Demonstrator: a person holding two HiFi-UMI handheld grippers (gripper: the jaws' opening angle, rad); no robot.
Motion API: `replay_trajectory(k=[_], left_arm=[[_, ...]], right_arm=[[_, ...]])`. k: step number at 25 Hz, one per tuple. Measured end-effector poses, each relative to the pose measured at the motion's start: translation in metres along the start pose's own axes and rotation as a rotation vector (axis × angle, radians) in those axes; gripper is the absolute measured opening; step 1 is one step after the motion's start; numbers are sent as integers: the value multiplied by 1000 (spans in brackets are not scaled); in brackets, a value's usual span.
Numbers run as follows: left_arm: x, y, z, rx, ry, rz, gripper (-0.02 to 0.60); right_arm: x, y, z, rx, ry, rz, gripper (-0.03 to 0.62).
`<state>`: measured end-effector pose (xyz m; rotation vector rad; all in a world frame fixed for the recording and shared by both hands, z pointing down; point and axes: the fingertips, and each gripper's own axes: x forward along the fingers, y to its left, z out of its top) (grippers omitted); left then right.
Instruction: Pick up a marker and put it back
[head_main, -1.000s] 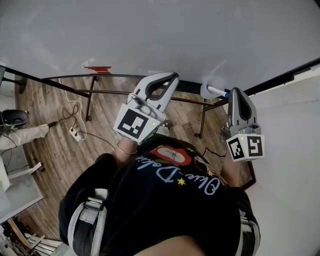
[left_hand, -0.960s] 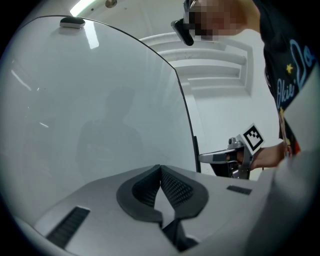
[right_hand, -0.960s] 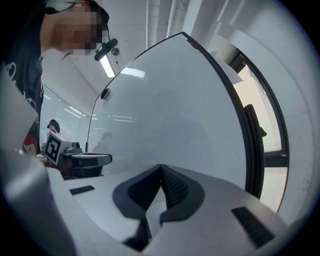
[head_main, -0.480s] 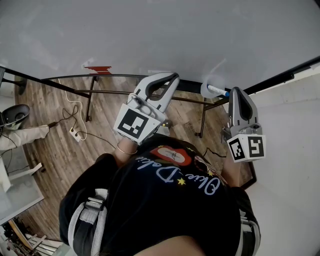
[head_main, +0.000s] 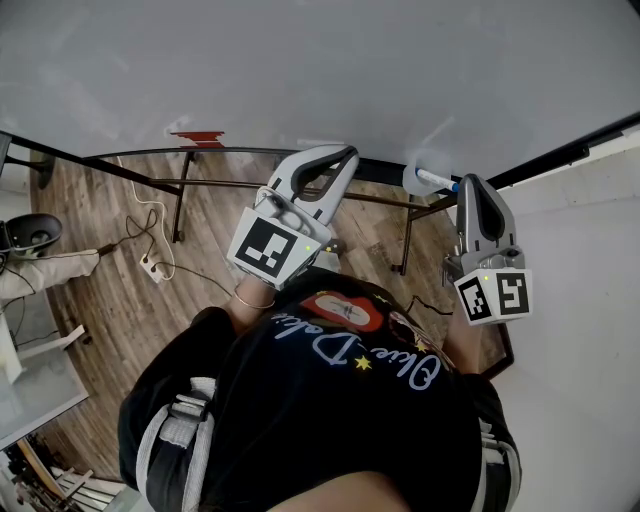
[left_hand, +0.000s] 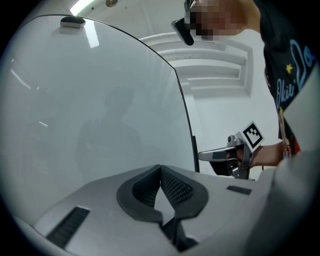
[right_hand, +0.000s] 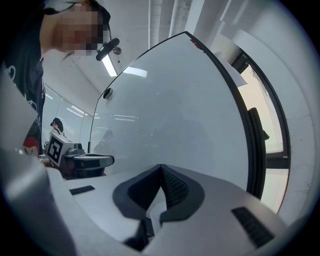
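Note:
A white marker with a blue cap (head_main: 438, 181) lies in a small round white holder (head_main: 413, 181) at the lower edge of the whiteboard (head_main: 320, 70). My right gripper (head_main: 471, 186) points up at the board, its tips just right of the marker's blue end and apart from it. Its jaws are shut with nothing between them (right_hand: 161, 168). My left gripper (head_main: 340, 156) is held up left of the holder, facing the board (left_hand: 100, 100). It is also shut and empty (left_hand: 160, 168). Each gripper sees the other: the right gripper (left_hand: 225, 155) and the left gripper (right_hand: 85, 161).
The board's dark stand legs (head_main: 180, 200) rise from a wooden floor (head_main: 100, 280). A cable and power strip (head_main: 150, 265) lie on the floor at the left. A white wall (head_main: 580, 300) is close at the right. Another person (head_main: 30, 250) shows at the left edge.
Both grippers and the marker stay where they were. Only the person at the left edge has shifted a little.

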<state>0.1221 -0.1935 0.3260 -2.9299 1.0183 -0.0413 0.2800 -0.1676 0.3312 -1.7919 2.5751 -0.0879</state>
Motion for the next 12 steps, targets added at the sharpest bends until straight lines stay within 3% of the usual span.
replay_trajectory(k=[12], left_arm=[[-2,-5,3,8,-4,-8,3]], right_arm=[[-5,3,2,-6,-3,5,0]])
